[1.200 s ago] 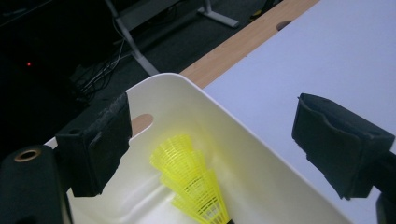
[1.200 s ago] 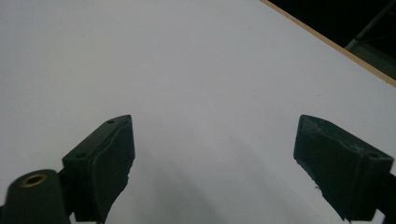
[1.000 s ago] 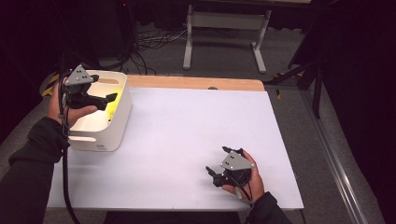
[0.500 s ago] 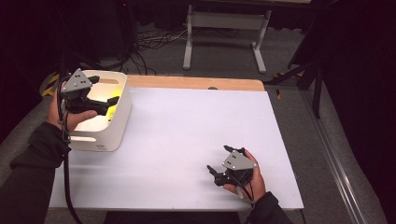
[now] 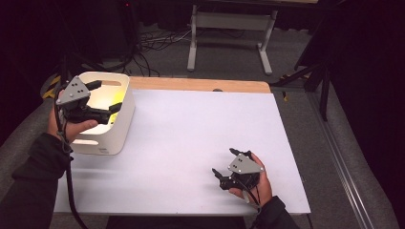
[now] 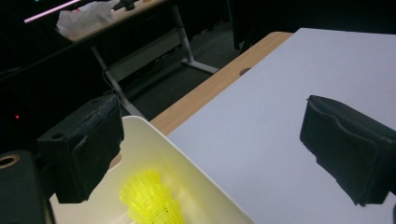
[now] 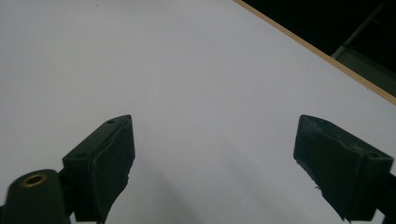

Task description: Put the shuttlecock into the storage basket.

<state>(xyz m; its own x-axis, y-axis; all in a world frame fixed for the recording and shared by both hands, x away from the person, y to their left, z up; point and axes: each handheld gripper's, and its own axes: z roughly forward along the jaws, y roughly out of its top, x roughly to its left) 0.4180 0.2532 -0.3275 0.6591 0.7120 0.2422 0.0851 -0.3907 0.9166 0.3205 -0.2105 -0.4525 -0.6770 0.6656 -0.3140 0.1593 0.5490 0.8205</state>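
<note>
Both forearms are wearing dark sleeves; each hand is carrying a black gripper, the left gripper (image 5: 102,99) and right gripper (image 5: 225,162) each wearing a grey three-cornered plate with small screws, black cables trailing back

Left gripper (image 5: 102,98) back from bin (image 5: 119,129), jaws wider.

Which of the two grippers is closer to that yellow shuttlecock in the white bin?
The left. The left gripper hovers open over the white bin holding the yellow shuttlecock; the right gripper rests far across the table.
</note>
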